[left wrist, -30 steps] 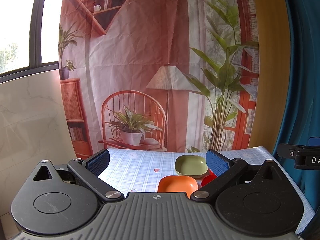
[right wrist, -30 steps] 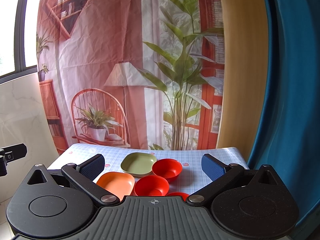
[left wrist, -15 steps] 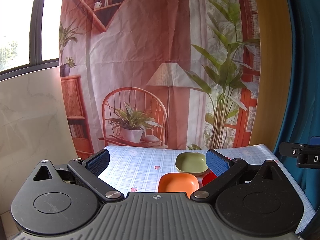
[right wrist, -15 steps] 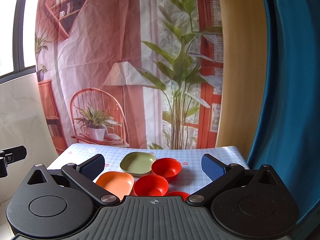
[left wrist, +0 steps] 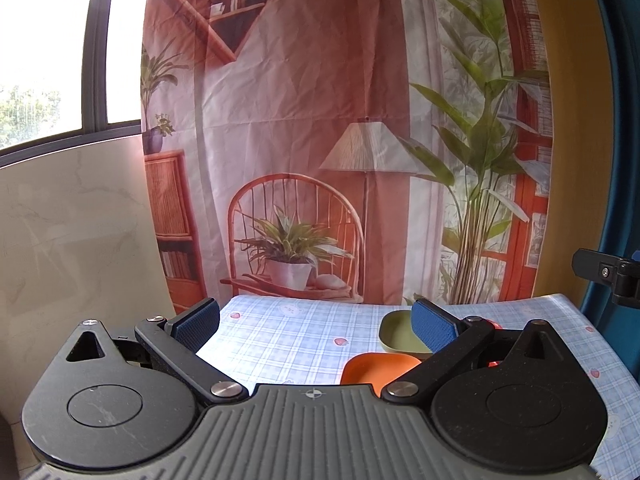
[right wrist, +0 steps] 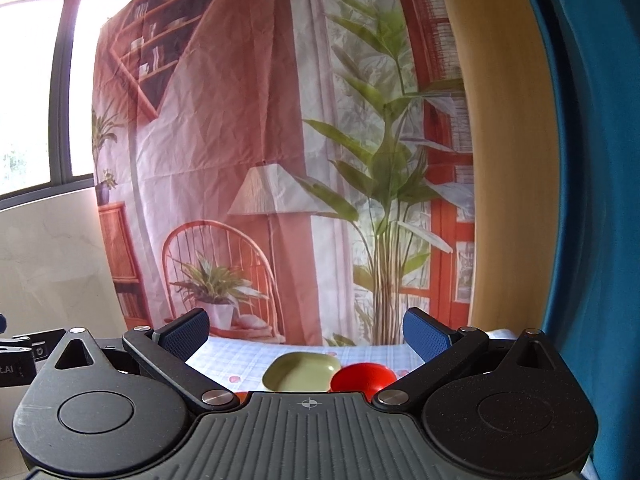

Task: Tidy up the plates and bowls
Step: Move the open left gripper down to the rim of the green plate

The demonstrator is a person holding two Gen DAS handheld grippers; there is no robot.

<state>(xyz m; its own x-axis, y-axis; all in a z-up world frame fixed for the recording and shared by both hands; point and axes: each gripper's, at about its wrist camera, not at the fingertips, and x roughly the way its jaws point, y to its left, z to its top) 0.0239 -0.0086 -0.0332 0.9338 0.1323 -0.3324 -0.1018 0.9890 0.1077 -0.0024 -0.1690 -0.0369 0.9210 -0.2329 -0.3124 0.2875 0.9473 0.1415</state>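
Observation:
A green square plate point(left wrist: 396, 334) and an orange plate point(left wrist: 370, 370) sit on the checked tablecloth point(left wrist: 288, 340), right of centre in the left wrist view. My left gripper point(left wrist: 316, 322) is open and empty, held above the table's near side. In the right wrist view the green plate point(right wrist: 300, 372) and a red bowl point(right wrist: 362, 376) lie low between the fingers; other dishes are hidden behind the gripper body. My right gripper point(right wrist: 306, 332) is open and empty, above and short of the dishes.
A printed backdrop cloth point(left wrist: 340, 140) hangs right behind the table. A wooden panel point(right wrist: 504, 160) and blue curtain point(right wrist: 600, 200) stand to the right. A window and marble wall point(left wrist: 72, 220) lie left. The other gripper's edge point(left wrist: 608, 276) shows at right.
Both grippers have tilted upward, the right one more; the dishes have slid lower in both views and several are now hidden behind the right gripper's body. Both jaws stay open.

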